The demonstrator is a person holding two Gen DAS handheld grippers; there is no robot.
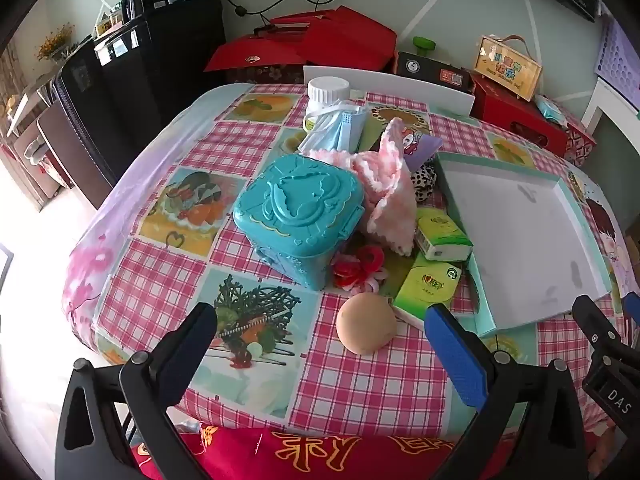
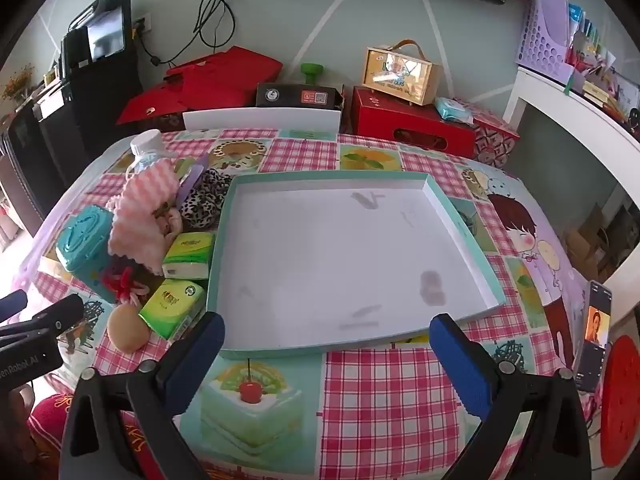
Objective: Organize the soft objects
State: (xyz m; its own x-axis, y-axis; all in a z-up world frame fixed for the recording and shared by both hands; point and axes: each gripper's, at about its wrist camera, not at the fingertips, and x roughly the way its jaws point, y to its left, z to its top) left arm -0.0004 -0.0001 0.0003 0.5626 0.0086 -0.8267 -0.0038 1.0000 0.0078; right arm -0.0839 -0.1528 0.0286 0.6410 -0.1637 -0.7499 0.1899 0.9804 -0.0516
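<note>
Green tissue packs [image 1: 430,288] lying flat, diagonal

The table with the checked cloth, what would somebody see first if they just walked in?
Probably the big shallow white tray with a teal rim, lying empty in the middle of the pink checked tablecloth. Next, the bright turquoise plastic box with a moulded lid to its left, with a fluffy pink-and-white knitted cloth heaped against it. Two green tissue packs and a tan round ball lie nearby.
</note>
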